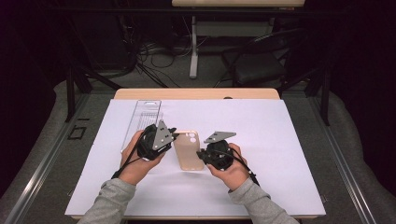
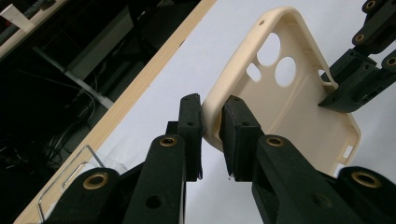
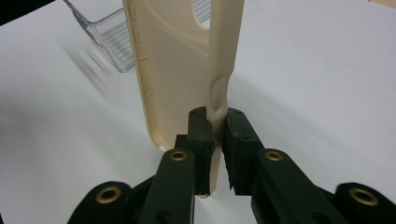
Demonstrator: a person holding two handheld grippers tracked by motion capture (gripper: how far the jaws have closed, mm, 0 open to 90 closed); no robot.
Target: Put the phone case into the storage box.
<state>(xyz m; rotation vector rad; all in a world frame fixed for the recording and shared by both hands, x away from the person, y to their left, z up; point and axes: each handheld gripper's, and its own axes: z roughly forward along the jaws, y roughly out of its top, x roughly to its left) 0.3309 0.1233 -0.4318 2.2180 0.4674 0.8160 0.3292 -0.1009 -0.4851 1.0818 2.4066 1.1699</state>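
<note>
- A cream phone case (image 1: 188,150) sits between the two grippers, over the middle of the white sheet (image 1: 261,186) that covers the table (image 1: 196,94).
- The left gripper (image 2: 212,122) pinches the case's side wall; its pads are pressed together on the rim, on the long edge near the camera cut-outs.
- The right gripper (image 3: 216,122) clamps the opposite long edge, and the wall bulges a little where the pads squeeze it.
- In the left gripper view the case's open inside faces the camera, with the right gripper's black jaws on the far rim.
- The case seems lifted off the sheet, though the high view is too small to be sure.
- A clear plastic package (image 1: 142,122) lies flat on the sheet, just beyond the left hand (image 1: 135,161).
</note>
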